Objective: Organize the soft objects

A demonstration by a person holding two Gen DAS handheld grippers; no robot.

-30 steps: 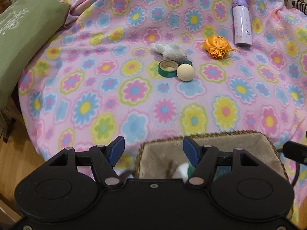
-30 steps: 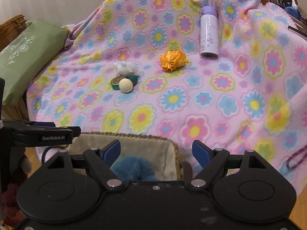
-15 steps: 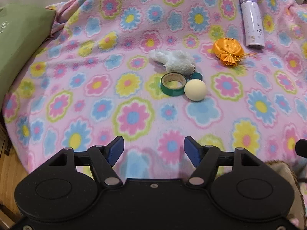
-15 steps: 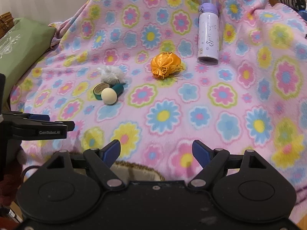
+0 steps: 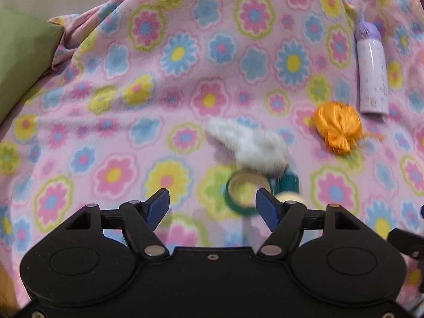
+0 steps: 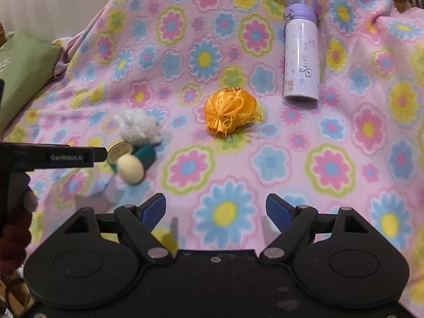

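Note:
A white fluffy toy lies mid-blanket. An orange satin pouch lies to its right. My left gripper is open and empty, low over the blanket, just short of the white toy, with the green tape roll by its right finger. My right gripper is open and empty, nearer than the orange pouch. The left gripper's body shows in the right wrist view.
A cream ball and a second teal roll lie against the tape roll. A lilac bottle lies at the back right. A green cushion is at the left edge of the flowered blanket.
Both grippers moved forward from over the plush-lined basket, which has dropped out of view. The left one has closed in on the white toy and tape roll. Both stay open.

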